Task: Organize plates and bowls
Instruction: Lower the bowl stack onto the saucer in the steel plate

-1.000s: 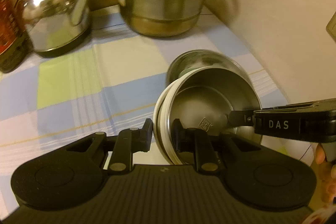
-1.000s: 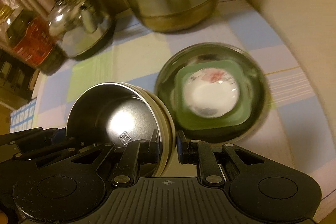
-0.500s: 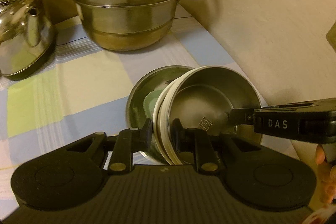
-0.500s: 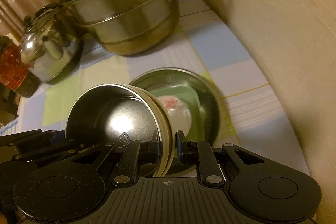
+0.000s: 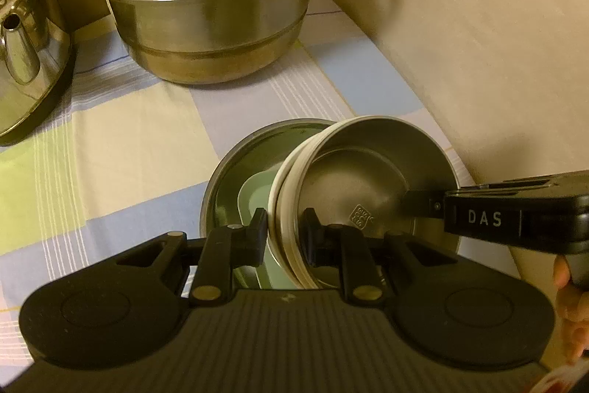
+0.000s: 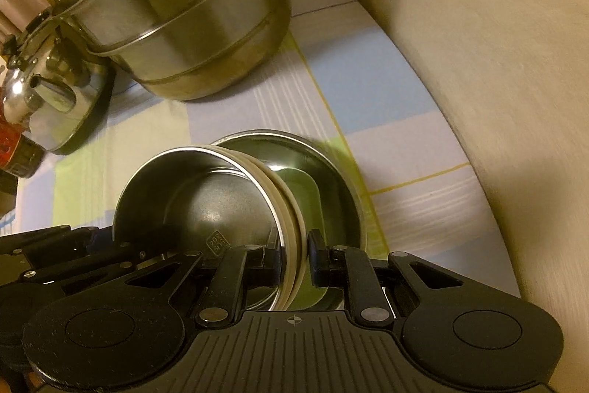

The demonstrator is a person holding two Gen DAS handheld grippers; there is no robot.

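Observation:
Both grippers hold a stack of bowls: a steel bowl (image 5: 360, 186) nested in cream-rimmed bowls (image 5: 283, 227). My left gripper (image 5: 285, 231) is shut on the stack's left rim. My right gripper (image 6: 292, 255) is shut on its opposite rim; it shows in the left wrist view (image 5: 423, 205) too. The stack (image 6: 206, 205) hangs low over a wide steel bowl (image 6: 331, 164) on the checked cloth, which holds a green square plate (image 6: 305, 194). The small white dish on that plate is hidden.
A large tiered steel steamer pot (image 5: 206, 6) stands at the back. A steel kettle (image 5: 25, 61) sits to the left, with a dark red-labelled bottle (image 6: 14, 146) beside it. A cream wall (image 5: 478, 61) runs close along the right.
Both grippers have carried the bowl stack forward and down over the wide steel bowl. The stack now covers the white dish that showed earlier. The steamer pot looks nearer.

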